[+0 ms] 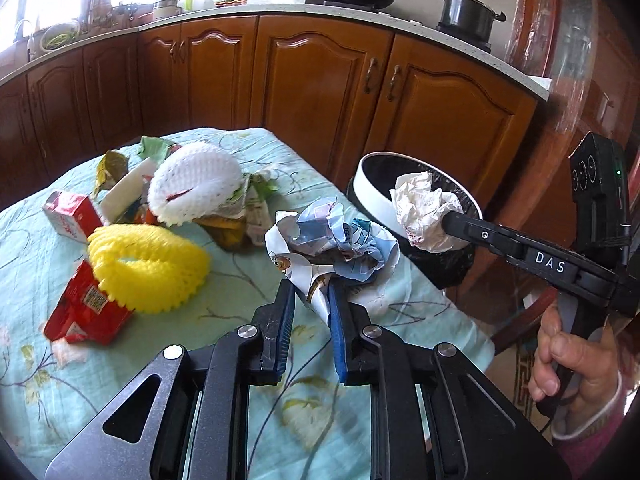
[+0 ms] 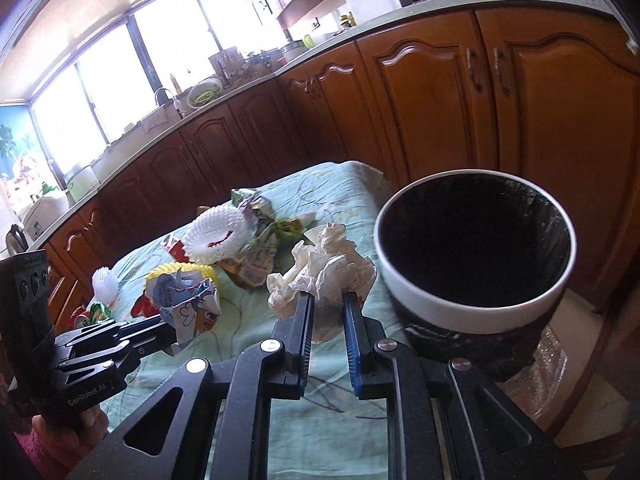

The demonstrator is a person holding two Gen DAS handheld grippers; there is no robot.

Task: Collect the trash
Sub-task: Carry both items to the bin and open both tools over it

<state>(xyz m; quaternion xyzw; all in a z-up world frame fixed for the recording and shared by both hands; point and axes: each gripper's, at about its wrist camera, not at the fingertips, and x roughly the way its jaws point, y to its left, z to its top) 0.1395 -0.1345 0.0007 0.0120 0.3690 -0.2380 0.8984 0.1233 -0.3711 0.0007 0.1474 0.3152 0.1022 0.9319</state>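
My left gripper (image 1: pixel 311 292) is shut on a crumpled printed paper with cartoon figures (image 1: pixel 340 244) and holds it above the table's right edge; the paper also shows in the right wrist view (image 2: pixel 188 300). My right gripper (image 2: pixel 328 300) is shut on a crumpled white tissue (image 2: pixel 320 268) and holds it just left of the bin; the tissue shows over the bin's rim in the left wrist view (image 1: pixel 424 208). The white-rimmed trash bin (image 2: pixel 472 312) with a black liner stands beside the table; it also shows in the left wrist view (image 1: pixel 372 196).
On the green floral tablecloth (image 1: pixel 240 312) lie a yellow foam net (image 1: pixel 148 268), a white foam net (image 1: pixel 196 184), red cartons (image 1: pixel 84 312) and several wrappers (image 1: pixel 256 200). Brown kitchen cabinets (image 1: pixel 312 80) stand behind the table. A wooden chair (image 1: pixel 528 312) is at the right.
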